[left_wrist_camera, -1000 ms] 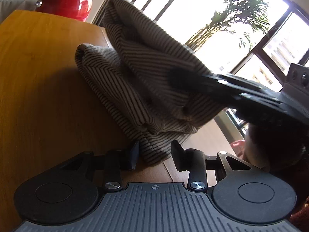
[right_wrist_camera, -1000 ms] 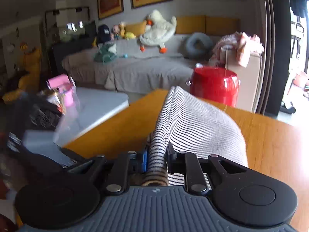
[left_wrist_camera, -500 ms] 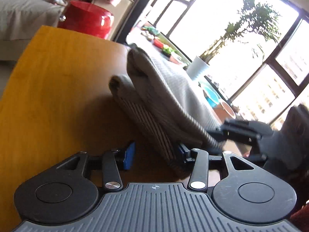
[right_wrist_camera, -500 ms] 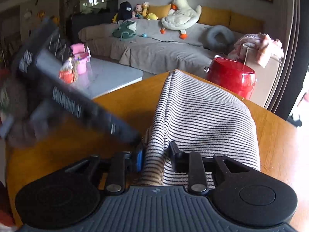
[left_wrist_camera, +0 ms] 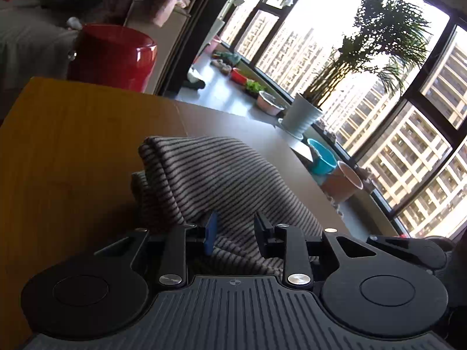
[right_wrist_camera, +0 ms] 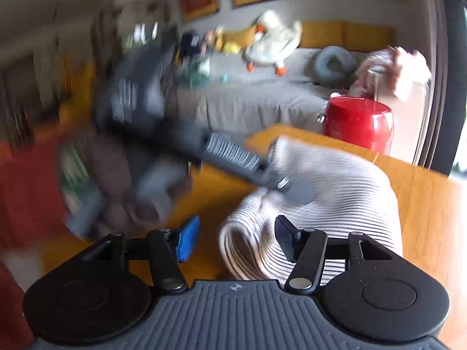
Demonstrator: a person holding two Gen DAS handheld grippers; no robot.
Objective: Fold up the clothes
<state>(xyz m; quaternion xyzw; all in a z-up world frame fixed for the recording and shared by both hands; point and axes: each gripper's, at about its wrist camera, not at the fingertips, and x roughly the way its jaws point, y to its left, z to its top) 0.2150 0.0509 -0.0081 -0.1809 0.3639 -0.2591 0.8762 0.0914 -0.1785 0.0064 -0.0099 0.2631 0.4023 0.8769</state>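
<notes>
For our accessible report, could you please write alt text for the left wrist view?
A folded striped garment lies on a wooden table, its near edge between the closing jaws of the left gripper. A red container stands beyond the table, by sunlit windows.

No readable text, labels, brands or numbers anywhere

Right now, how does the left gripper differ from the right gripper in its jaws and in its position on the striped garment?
The left gripper has narrow, closing jaws above the striped garment; the right gripper has wider, opening jaws around the garment's rolled edge. Neither gripper's pads press the cloth. Both have one blue pad.
</notes>
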